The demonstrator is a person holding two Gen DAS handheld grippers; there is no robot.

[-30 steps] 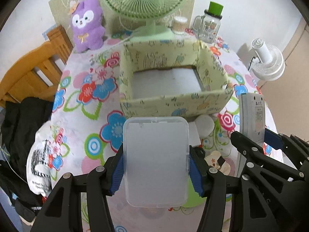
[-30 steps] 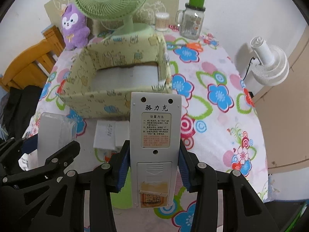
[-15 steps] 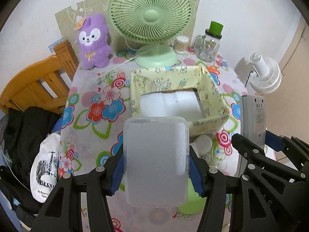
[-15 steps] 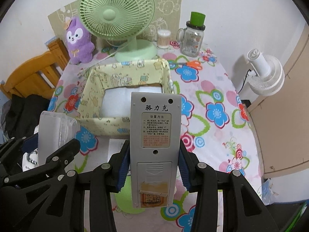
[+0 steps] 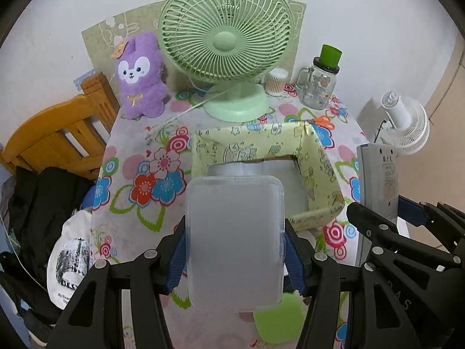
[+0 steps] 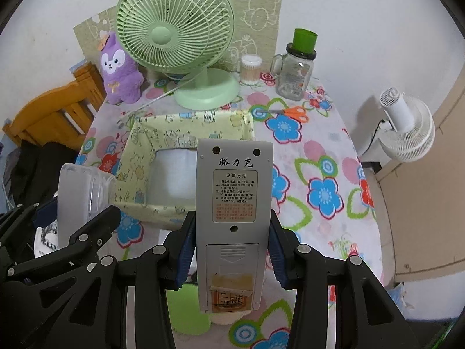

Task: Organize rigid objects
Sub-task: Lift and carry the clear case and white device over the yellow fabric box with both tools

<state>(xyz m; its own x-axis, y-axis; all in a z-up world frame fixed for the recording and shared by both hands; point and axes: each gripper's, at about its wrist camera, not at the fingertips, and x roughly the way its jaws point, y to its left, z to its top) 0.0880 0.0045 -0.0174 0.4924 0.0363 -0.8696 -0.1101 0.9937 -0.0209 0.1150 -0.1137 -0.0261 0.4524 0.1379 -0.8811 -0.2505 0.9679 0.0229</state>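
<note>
Left wrist view: the left gripper (image 5: pixel 235 250) occupies the lower centre of the frame, its blue pads closed on the two long sides of a frosted plastic case (image 5: pixel 234 242), held upright with its flat face toward the camera. The case is rectangular with rounded corners and translucent; its contents cannot be made out. Directly above it in the frame stands the yellow patterned box (image 5: pixel 319 171), open at the top, with a pale flat lining and nothing else visible inside. The flowered tablecloth (image 5: pixel 139 157) lies bare to the left of the box; the table edge runs down the left side next to a wooden chair (image 5: pixel 58 136). The green fan (image 5: pixel 226 40) and purple plush toy (image 5: pixel 141 75) stand along the far edge. Right wrist view: the right gripper (image 6: pixel 231 250) sits at lower centre, pads clamped on the sides of a grey remote control (image 6: pixel 234 218), back face toward the camera, with a printed label and a taped battery cover. The box (image 6: pixel 136 157) appears centre left. Open cloth fills the right half, with orange scissors (image 6: pixel 292 112) at upper right and a glass jar (image 6: pixel 296 69) behind.
</note>
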